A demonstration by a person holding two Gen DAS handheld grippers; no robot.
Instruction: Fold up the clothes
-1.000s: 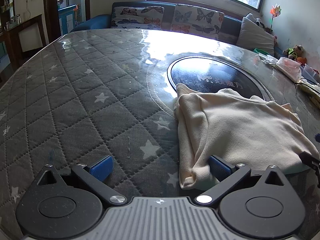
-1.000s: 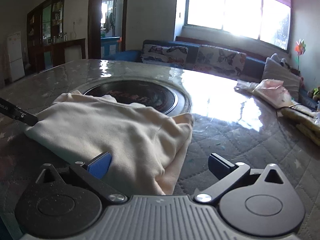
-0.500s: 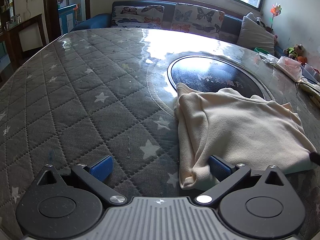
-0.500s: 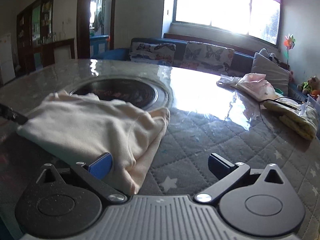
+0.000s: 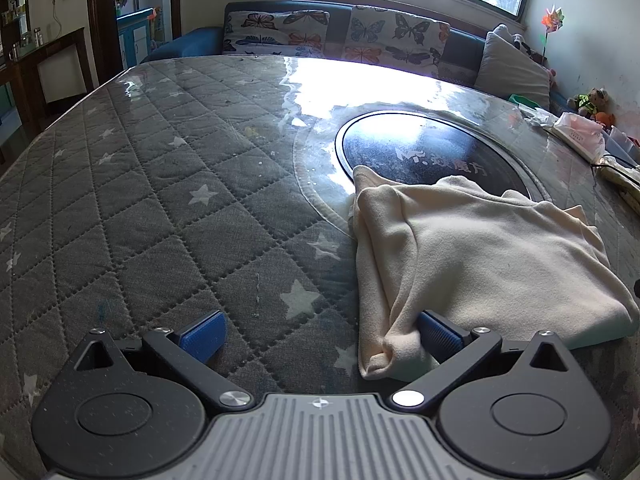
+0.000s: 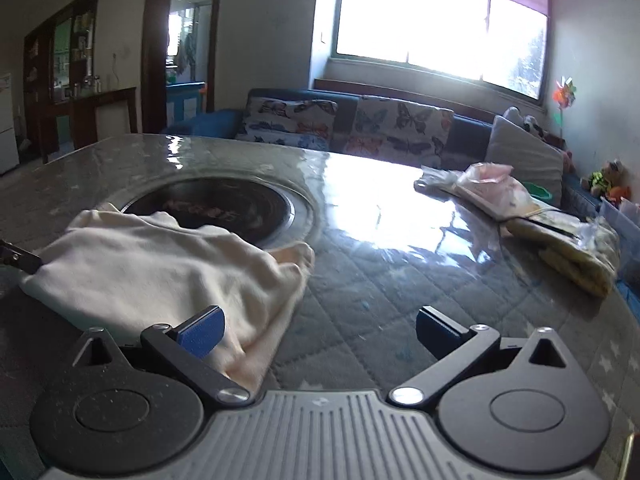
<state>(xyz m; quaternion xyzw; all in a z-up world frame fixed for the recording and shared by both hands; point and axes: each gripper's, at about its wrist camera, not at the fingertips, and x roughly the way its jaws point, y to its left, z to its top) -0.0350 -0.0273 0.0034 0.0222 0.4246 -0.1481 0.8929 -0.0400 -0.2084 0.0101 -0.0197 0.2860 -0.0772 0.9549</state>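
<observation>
the quilted star-patterned table (image 5: pixel 168 216) carries a folded cream garment (image 5: pixel 488 264) partly over its dark round inset (image 5: pixel 420 152). the left gripper (image 5: pixel 320 330) and right gripper (image 6: pixel 318 326) both gape wide, holding nothing, flanking the garment's near edge.

Garment (image 5: pixel 492 264): plain cream, no print. Table cover (image 5: pixel 160 208): grey, diamond-quilted, scattered white stars, under a glossy clear sheet. Round inset (image 5: pixel 432 152): black, pale lettering. Sofa cushions (image 5: pixel 280 34): white with orange and dark butterflies. Gripper pads (image 5: pixel 202 336): blue on black arms.
</observation>
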